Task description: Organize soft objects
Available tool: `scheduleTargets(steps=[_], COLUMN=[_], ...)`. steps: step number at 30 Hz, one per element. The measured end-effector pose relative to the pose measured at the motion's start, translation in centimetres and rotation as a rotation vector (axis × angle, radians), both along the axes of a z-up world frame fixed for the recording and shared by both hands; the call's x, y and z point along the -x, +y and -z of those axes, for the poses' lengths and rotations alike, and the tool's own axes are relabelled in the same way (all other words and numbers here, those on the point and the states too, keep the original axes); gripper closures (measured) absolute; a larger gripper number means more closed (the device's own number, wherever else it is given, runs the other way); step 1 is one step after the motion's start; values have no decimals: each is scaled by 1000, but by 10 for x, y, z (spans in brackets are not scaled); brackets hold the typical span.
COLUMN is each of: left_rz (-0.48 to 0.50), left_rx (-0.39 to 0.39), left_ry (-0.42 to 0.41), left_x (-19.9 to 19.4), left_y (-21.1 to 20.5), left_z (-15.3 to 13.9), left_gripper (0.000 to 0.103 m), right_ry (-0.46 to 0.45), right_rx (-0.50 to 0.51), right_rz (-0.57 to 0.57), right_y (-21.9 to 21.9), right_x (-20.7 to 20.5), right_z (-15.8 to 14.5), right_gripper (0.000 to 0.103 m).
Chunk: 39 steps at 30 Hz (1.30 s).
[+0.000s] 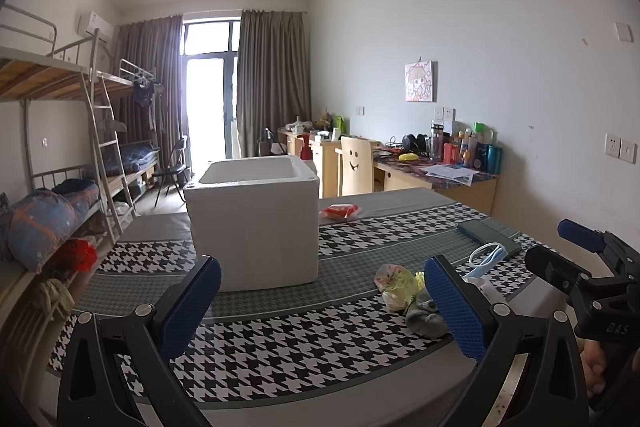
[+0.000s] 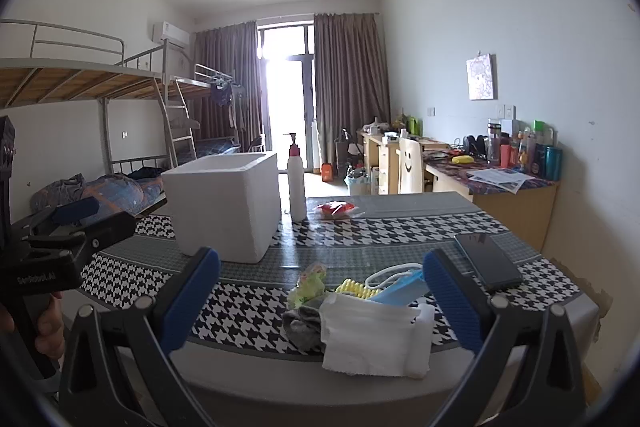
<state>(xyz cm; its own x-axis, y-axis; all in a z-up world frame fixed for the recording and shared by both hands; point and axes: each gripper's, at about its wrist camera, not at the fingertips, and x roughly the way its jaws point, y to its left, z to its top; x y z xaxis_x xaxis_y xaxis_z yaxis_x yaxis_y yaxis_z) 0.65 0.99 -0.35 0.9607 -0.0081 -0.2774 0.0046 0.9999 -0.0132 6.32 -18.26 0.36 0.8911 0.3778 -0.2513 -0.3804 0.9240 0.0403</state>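
A heap of soft things lies near the table's front edge: a white cloth, a grey sock, a blue face mask, a yellow scrunchie and a crumpled green-pink bag. In the left wrist view the bag, sock and mask lie right of centre. A white foam box stands open-topped farther back. My left gripper is open, level with the heap. My right gripper is open just above the heap, gripping nothing.
A dark phone lies at the right, a red packet behind, and a white pump bottle beside the box. The houndstooth tablecloth covers the table. Bunk beds stand left, desks along the right wall.
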Motion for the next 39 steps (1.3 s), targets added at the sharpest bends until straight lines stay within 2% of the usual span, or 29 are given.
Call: scheduleTargets(steps=[10,23,39], left_rz=[20,75,139], left_rx=[12,21,-11], left_ry=[49,156,236], left_x=[-21,-65,-96], left_y=[-1,-11,-34], left_z=[6,21,37], left_gripper=[1,1,1], right_ry=[26,98,193], right_rx=[2,22,18], right_rz=[10,70,116], right_y=[1,-10,-23], right_x=[-11,-36,-63], right_z=[3,17,32], right_gripper=[0,0,0])
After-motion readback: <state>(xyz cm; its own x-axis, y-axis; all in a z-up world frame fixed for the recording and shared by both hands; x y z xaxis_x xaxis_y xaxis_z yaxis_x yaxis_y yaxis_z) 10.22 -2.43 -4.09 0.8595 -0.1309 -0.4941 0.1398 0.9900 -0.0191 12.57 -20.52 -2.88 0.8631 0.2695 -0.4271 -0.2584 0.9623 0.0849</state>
